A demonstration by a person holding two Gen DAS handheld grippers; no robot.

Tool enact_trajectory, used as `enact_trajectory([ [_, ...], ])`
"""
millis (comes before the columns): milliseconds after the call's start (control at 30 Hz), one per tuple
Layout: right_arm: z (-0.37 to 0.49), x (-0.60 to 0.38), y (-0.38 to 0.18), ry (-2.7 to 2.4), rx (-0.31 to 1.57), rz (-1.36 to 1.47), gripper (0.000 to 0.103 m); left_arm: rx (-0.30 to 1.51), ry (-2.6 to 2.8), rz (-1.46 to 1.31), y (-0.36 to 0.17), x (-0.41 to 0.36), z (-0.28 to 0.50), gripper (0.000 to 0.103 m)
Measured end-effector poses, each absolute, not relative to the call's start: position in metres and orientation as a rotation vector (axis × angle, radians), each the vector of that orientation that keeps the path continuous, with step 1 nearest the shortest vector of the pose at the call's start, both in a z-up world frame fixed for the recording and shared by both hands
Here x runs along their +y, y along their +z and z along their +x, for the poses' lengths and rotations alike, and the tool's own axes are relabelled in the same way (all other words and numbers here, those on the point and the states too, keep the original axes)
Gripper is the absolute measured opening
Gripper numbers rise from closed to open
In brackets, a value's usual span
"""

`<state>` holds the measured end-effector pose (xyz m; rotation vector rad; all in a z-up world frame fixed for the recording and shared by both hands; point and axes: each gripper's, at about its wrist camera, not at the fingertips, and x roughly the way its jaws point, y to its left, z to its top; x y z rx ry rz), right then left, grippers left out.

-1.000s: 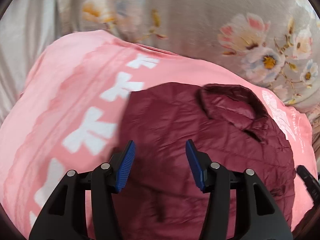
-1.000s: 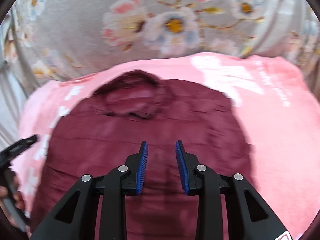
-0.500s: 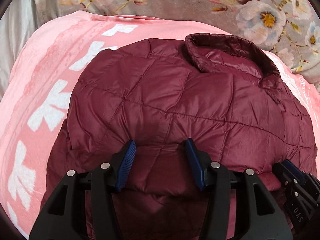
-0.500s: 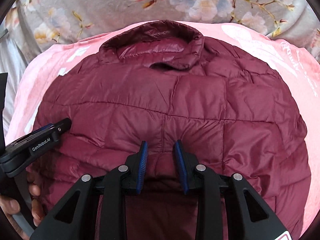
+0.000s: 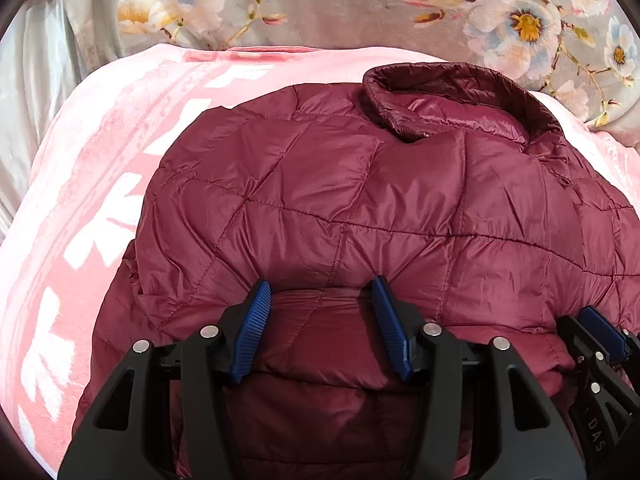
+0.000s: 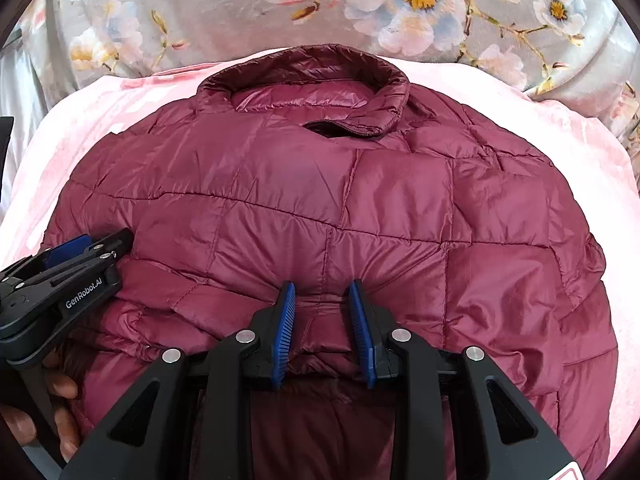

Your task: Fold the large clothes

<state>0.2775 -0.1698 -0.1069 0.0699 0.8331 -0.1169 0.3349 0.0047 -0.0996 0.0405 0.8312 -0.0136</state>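
Note:
A maroon quilted puffer jacket lies on a pink blanket, collar at the far side. It also fills the right wrist view. My left gripper is open, its blue pads at the near folded edge of the jacket with puffy fabric bulging between them. My right gripper is narrowly open, its pads on either side of a ridge of the same near edge. The left gripper also shows in the right wrist view, and the right gripper at the left view's right edge.
The pink blanket with white bow prints covers a bed. A grey floral sheet lies beyond the collar. A hand holds the left gripper's handle at the lower left of the right wrist view.
Both grippers have come down and in from above the jacket to its near edge. The jacket now looks larger and sharper. The jaw openings look the same.

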Motion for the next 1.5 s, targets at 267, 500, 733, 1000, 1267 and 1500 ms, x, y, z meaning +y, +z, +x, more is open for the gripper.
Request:
enact_trajectory([
  [267, 0.277, -0.174, -0.106, -0.104, 0.832, 0.095, 0.029, 0.828, -0.012, 0.039, -0.099, 0.005, 0.335, 0.052],
  [500, 0.277, -0.199, -0.087, -0.001, 0.852, 0.253, 0.038, 0.847, -0.073, -0.043, -0.078, 0.020, 0.338, 0.057],
  [733, 0.307, -0.267, -0.030, 0.011, 0.745, 0.478, 0.061, 0.807, -0.184, -0.193, -0.010, 0.025, 0.396, 0.084],
  [1000, 0.385, -0.305, -0.062, 0.061, 0.821, 0.736, 0.062, 1.079, -0.306, -0.423, -0.060, 0.000, 0.486, 0.068],
  [1267, 0.385, -0.278, -0.049, 0.153, 0.793, 0.629, 0.008, 1.035, -0.340, -0.359, -0.043, -0.004, 0.482, 0.008],
  [1500, 0.380, -0.263, -0.071, 0.009, 0.856, 0.349, 0.008, 1.026, -0.285, -0.224, -0.072, -0.014, 0.470, 0.007],
])
